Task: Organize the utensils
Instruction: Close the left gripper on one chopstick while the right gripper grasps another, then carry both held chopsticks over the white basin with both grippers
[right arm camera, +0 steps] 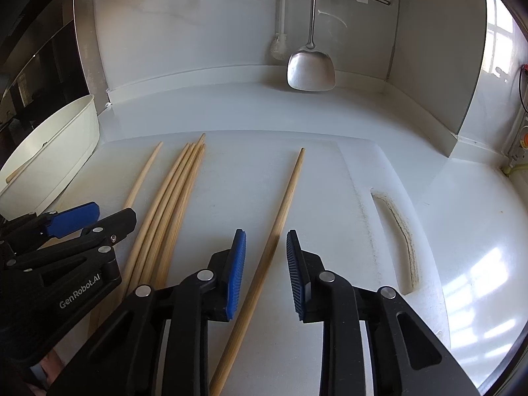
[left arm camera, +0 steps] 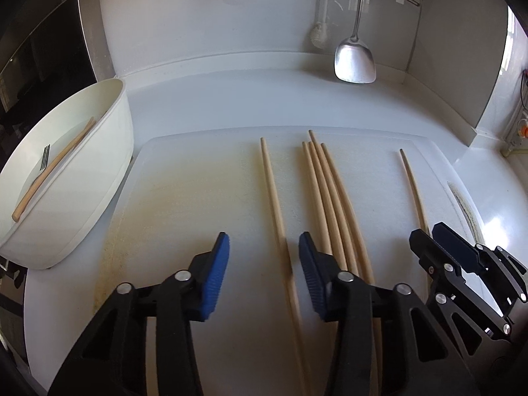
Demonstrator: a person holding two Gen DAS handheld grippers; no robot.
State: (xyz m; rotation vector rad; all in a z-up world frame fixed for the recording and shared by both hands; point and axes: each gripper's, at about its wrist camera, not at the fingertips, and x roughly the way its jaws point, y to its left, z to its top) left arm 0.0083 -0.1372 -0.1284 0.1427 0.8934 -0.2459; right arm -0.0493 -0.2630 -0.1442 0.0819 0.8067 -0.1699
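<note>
Several long wooden chopsticks lie on a white cutting board [left arm camera: 198, 181]. In the left wrist view my left gripper [left arm camera: 264, 244] is open, its blue pads either side of a single chopstick [left arm camera: 272, 191]. A bundle of chopsticks [left arm camera: 326, 191] lies just right of it. In the right wrist view my right gripper [right arm camera: 265, 237] is open around another single chopstick [right arm camera: 287, 194], with the bundle [right arm camera: 175, 198] to its left. Each gripper also shows in the other's view, the right one [left arm camera: 429, 234] and the left one [right arm camera: 109, 213].
A white oval tub [left arm camera: 82, 178] at the left holds a fork [left arm camera: 44, 158] and a wooden stick [left arm camera: 52, 168]. A steel spatula [left arm camera: 354, 59] and a brush [left arm camera: 320, 33] hang on the back wall. The board has a handle slot [right arm camera: 399, 231] at the right.
</note>
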